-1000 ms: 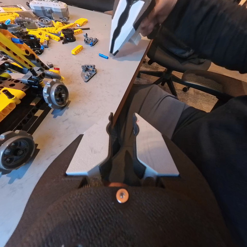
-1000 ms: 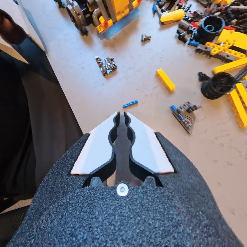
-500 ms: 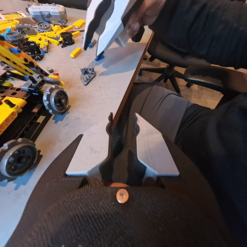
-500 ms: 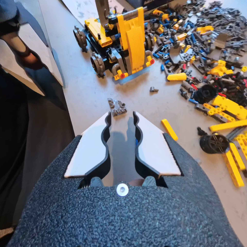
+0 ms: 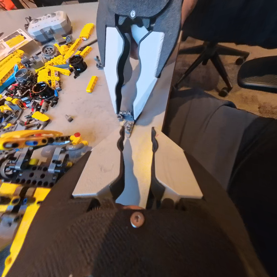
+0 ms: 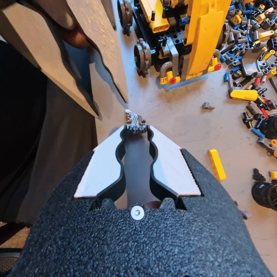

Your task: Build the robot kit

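A small grey triangular building-set piece (image 6: 134, 120) lies near the table's front edge. My right gripper (image 6: 136, 127) has its fingertips pressed against both sides of it. I cannot tell whether the piece is off the table. In the left wrist view the right gripper (image 5: 126, 114) comes down from above onto the piece (image 5: 128, 127). My left gripper (image 5: 137, 129) is open and empty. Its left fingertip is just beside the piece's near corner. It shows in the right wrist view (image 6: 111, 108) at the upper left, pointing at the piece.
A yellow and black vehicle model (image 6: 194, 37) stands behind the piece on the grey table (image 5: 90, 107). Loose parts are piled to the right, with a yellow beam (image 6: 216, 164) and a black wheel (image 6: 265, 196). The table edge (image 5: 169, 96), a person's legs (image 5: 202, 127) and an office chair (image 5: 212, 52) are close by. There is about 4 cm between the tips of the two grippers.
My right gripper opened, moved from near the blue pin to the grey piece and closed around it. My left gripper moved from the table edge in over the table, up to the piece.
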`<state>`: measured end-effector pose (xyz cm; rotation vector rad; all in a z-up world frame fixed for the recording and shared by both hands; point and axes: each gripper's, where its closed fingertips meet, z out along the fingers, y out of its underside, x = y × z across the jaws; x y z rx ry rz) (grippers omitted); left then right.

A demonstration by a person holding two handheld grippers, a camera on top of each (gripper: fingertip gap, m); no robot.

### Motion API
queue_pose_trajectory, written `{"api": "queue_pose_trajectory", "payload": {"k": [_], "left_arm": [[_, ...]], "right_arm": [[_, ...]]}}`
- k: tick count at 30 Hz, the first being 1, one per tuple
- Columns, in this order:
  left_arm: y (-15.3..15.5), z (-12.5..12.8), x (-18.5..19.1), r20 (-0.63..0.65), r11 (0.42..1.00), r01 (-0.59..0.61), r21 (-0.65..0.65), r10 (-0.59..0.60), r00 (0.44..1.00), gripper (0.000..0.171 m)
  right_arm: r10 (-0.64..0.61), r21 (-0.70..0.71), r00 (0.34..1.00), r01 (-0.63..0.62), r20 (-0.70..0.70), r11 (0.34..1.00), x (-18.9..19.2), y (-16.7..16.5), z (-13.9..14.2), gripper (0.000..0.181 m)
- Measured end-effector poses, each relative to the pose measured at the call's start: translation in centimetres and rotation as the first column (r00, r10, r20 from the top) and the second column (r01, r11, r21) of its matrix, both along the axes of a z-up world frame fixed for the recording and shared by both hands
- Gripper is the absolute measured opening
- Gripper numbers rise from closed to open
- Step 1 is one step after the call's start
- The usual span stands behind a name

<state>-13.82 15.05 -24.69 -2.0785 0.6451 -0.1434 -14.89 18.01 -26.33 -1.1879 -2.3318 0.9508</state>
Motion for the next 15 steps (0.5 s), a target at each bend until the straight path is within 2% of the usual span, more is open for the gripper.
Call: {"api": "queue_pose_trajectory", "payload": {"k": [3,7,11,15], "left_arm": [[1.0,-0.9,0.4,-0.058,0.999,0.006,-0.035,-0.008,0.998,0.034],[1.6,-1.9,0.6,-0.091,0.996,-0.009,-0.093,0.001,0.996,0.024],[1.9,-2.3,0.6,-0.072,0.991,-0.024,-0.132,0.014,0.997,0.006],[2.9,-2.4,1.1,-0.056,0.989,-0.025,-0.145,0.016,0.998,0.006]], "right_arm": [[-0.031,-0.015,0.999,0.031,-0.028,0.999,0.8,0.7,0.5,0.033],[-0.16,-0.069,0.984,0.155,-0.075,0.986,2.8,4.4,2.2,0.032],[-0.266,-0.022,0.964,0.265,-0.03,0.964,4.0,8.2,0.7,0.024],[-0.208,-0.016,0.978,0.208,0.012,0.978,3.6,7.6,-0.4,0.021]]}}
